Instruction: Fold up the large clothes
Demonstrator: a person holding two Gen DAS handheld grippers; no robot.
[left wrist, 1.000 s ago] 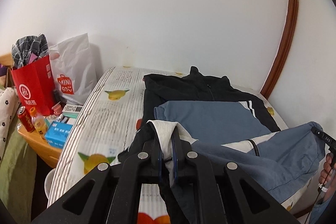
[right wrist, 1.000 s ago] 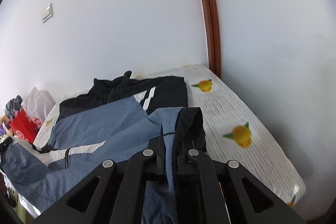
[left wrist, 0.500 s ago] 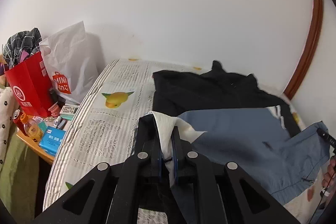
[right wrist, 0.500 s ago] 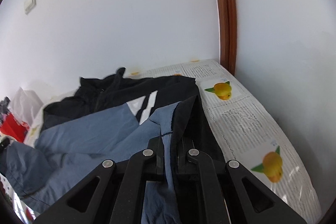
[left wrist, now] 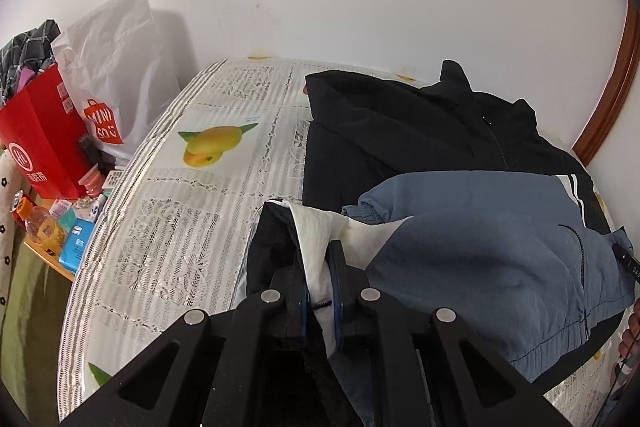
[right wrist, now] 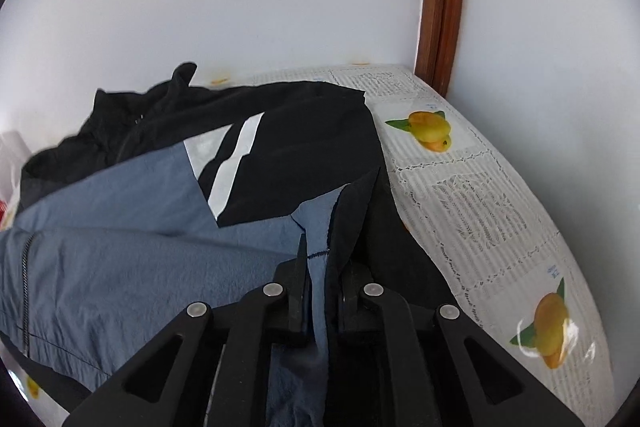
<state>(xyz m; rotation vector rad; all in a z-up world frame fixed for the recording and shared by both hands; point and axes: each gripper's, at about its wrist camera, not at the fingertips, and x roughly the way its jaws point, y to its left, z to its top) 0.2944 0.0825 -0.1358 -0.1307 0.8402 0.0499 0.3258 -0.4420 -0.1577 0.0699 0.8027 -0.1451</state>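
Note:
A black, blue and white jacket (left wrist: 460,131) lies on the bed, collar toward the far wall. Its lower part is doubled over its body. My left gripper (left wrist: 320,267) is shut on the white and black hem corner, low over the jacket's left edge. In the right wrist view the jacket (right wrist: 300,155) fills the middle. My right gripper (right wrist: 320,259) has the blue and black hem corner between its fingers, and its jaws are opening while the pads still touch the cloth. A person's hand (left wrist: 630,331) shows at the right edge of the left wrist view.
The bed cover (left wrist: 192,227) has a mango print and reaches the wall. Left of the bed stand a red bag (left wrist: 44,139), a white shopping bag (left wrist: 116,67) and a small table (left wrist: 52,259) with bottles and boxes. A wooden frame (right wrist: 440,7) rises at the far right corner.
Both grippers have travelled forward and down toward the collar end, carrying the hem over the jacket's body. The blue lower half now lies lower and flatter on the black upper part.

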